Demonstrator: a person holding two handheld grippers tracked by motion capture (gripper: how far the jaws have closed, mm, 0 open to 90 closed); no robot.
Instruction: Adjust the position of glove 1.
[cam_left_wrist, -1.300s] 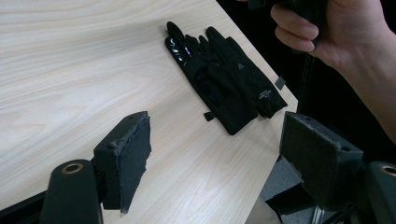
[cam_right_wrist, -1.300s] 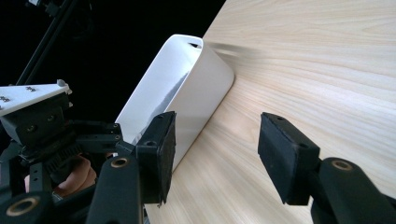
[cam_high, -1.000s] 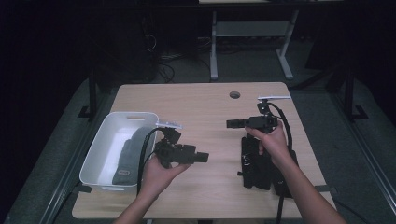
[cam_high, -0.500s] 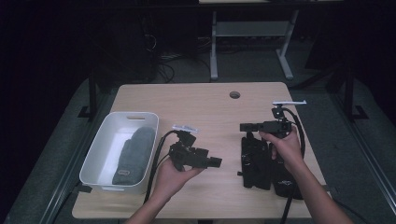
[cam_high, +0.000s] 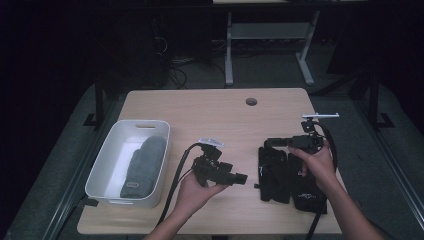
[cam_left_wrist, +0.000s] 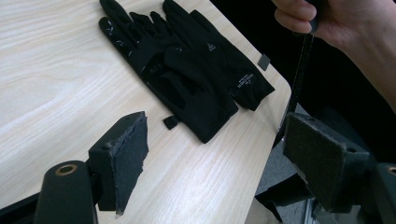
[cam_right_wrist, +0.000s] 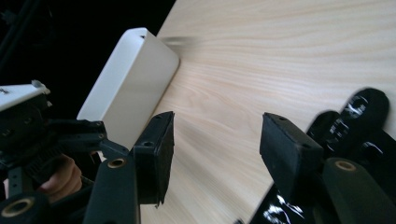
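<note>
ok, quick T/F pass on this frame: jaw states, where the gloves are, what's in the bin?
1. The left gripper has its jaws open with nothing between them. True.
2. The black gloves lie inside the white bin. False: they lie on the table, near its right edge, by the right gripper.
3. A grey mitten lies in the white bin. True.
4. The right gripper is shut on a glove. False: its jaws stand open and empty, just above the gloves.
5. The bin stands on the right side of the table. False: it is on the left side.
</note>
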